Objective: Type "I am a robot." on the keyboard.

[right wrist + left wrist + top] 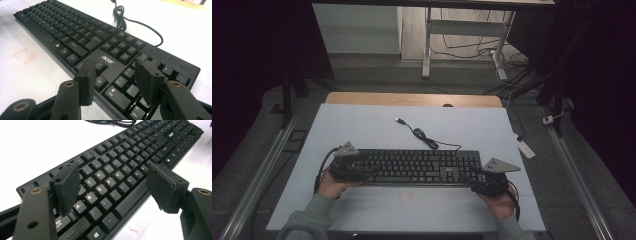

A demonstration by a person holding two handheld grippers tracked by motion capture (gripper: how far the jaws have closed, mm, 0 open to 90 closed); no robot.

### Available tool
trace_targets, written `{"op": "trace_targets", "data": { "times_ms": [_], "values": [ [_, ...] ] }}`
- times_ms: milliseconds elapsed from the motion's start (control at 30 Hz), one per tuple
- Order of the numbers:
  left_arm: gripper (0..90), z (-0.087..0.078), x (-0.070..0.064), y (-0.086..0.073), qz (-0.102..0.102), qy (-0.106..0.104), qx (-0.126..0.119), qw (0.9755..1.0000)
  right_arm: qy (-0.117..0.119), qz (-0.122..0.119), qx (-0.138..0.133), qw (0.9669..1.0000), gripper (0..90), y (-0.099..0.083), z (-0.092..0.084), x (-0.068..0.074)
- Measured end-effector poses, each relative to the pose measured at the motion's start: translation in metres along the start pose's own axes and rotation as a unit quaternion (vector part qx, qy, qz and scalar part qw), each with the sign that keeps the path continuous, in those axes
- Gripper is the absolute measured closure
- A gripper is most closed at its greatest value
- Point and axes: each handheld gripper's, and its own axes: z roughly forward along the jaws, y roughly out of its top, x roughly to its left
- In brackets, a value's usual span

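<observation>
Black and full-sized, the keyboard lies flat on the white tabletop, running across in front of you, with its cable curling away over the sheet on the far side and ending in a plug.

Your left claw sits at the keyboard's left end. In the left gripper view its jaws stand spread wide over the letter keys: one pad hangs above the row near Caps Lock, the other out past the near edge by the space bar. Nothing is pinched between them, and you cannot tell from these views whether either pad rests on the keys.

Your right claw sits at the keyboard's right end. In the right gripper view its jaws are also spread, with nothing gripped; they hover over the near right corner, one pad above the arrow keys, the other above the number pad. The brand mark shows just beyond the pads.

Faint red marks show on the tabletop, on the side of the keyboard nearest you.
</observation>
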Motion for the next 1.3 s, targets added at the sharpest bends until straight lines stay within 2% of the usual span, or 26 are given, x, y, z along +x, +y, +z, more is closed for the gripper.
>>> {"op": "trace_targets", "data": {
  "times_ms": [100, 233, 300, 500, 600, 767, 933, 1000, 1200, 1300],
  "values": [
    [28.2, 0.003, 0.000, 0.000, -0.003, -0.007, 0.003, 1.0000, 0.006, -0.001, 0.000, 1.0000, 52.0, 0.000, 0.001, 0.001],
    [28.7, 0.006, -0.005, 0.002, 0.005, -0.019, 0.003, 0.9998, 0.006, -0.006, 0.007, 0.9999, 52.0, -0.002, 0.005, 0.001],
    [29.1, 0.006, -0.006, 0.003, 0.000, -0.025, -0.001, 0.9997, 0.008, -0.003, 0.008, 0.9999, 52.0, -0.003, 0.004, 0.000],
    [31.8, 0.009, -0.011, 0.004, 0.004, -0.038, 0.004, 0.9993, 0.011, 0.003, 0.000, 0.9999, 52.0, -0.002, 0.003, -0.001],
    [35.4, 0.012, -0.017, 0.005, 0.013, -0.046, 0.007, 0.9988, 0.012, 0.004, -0.001, 0.9999, 51.9, -0.003, 0.003, 0.000],
    [51.6, 0.017, -0.025, 0.006, 0.026, -0.055, 0.015, 0.9980, 0.012, 0.004, 0.002, 0.9999, 51.9, -0.003, 0.004, 0.001],
    [80.0, 0.026, -0.035, 0.004, 0.052, -0.063, 0.036, 0.9960, 0.010, 0.004, 0.002, 0.9999, 51.9, -0.003, 0.004, 0.001],
    [88.3, 0.031, -0.039, 0.003, 0.059, -0.068, 0.044, 0.9949, 0.008, 0.004, 0.004, 1.0000, 51.9, -0.004, 0.004, 0.001],
    [89.1, 0.045, -0.045, -0.001, 0.079, -0.057, 0.074, 0.9925, 0.008, 0.006, 0.006, 0.9999, 51.9, -0.004, 0.004, 0.000],
    [89.1, 0.050, -0.045, -0.003, 0.079, -0.047, 0.078, 0.9927, 0.009, 0.006, 0.007, 0.9999, 51.9, -0.005, 0.004, 0.001]
  ]
}}
